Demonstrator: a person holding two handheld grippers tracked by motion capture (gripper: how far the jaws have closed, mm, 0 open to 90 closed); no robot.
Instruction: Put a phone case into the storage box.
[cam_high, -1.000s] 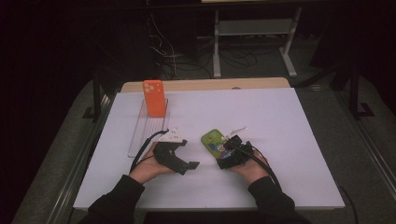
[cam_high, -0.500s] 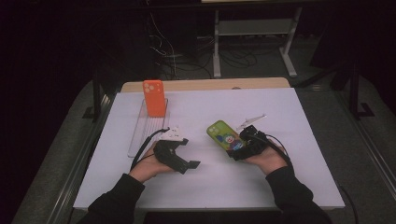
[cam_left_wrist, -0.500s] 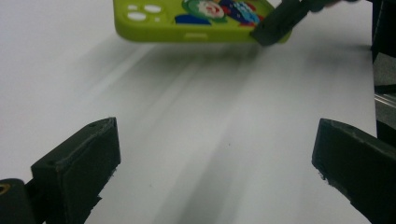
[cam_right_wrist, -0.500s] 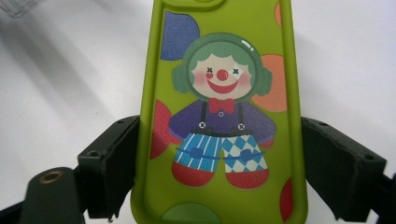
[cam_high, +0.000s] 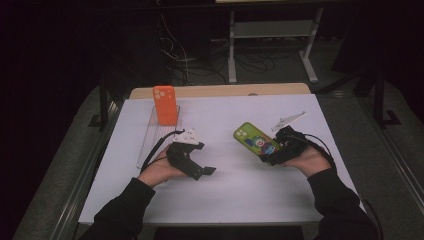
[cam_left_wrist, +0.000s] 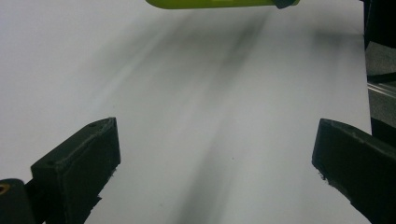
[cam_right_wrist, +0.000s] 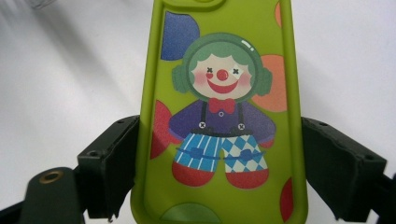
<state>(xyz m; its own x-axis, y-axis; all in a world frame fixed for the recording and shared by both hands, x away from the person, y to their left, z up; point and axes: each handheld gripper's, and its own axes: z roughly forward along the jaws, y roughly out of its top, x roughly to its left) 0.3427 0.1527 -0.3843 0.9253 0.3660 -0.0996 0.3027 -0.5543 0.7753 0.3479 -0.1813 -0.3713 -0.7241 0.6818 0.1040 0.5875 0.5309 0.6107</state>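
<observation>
Right gripper (cam_high: 272, 150) has the green phone case (cam_high: 255, 140) clamped across its width: in the right gripper view both black jaws press the case's (cam_right_wrist: 219, 116) long edges, one each side, clown print facing the camera, camera cutout at the far end. In the high view the case is tilted, far end pointing toward the table's back-left, near end in the jaws, sitting right of table centre over the white table top (cam_high: 235, 200). It looks lifted off the surface; the left gripper view shows its (cam_left_wrist: 219, 3) yellow-green edge at the top of frame with a soft shadow on the white below it, so not lying flat. Left gripper (cam_high: 202, 170) is released, nothing between the jaws; in its own view they stand wide apart over bare white surface (cam_left_wrist: 196, 116). That gripper sits left of centre in the person's left hand (cam_high: 157, 170), pointing roughly toward the case, well apart from it. Orange phone case (cam_high: 165, 105) stands upright at the back-left, at the far end of a clear tray (cam_high: 147, 137) that runs toward the left hand. Grey three-cornered plate on the right gripper sticks out just behind the green case.
</observation>
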